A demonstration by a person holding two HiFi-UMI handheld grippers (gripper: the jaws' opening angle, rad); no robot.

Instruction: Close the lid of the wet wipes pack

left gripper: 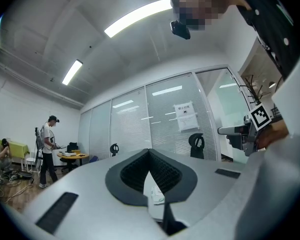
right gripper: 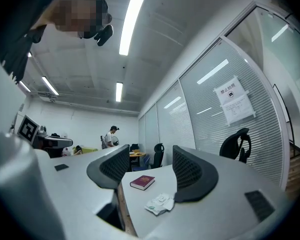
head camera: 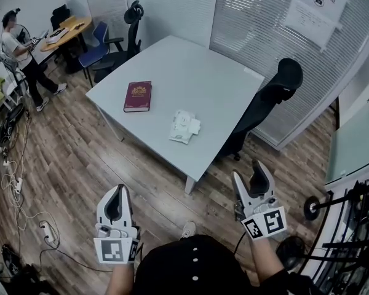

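The left tongs (head camera: 117, 192) were pressed together and the right tongs (head camera: 248, 172) wide, both empty, well away from the wipes (head camera: 184, 126) near a book (head camera: 138, 96) on the surface (head camera: 197, 66).

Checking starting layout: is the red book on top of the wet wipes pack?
No, the red book lies on the table apart from the wet wipes pack.
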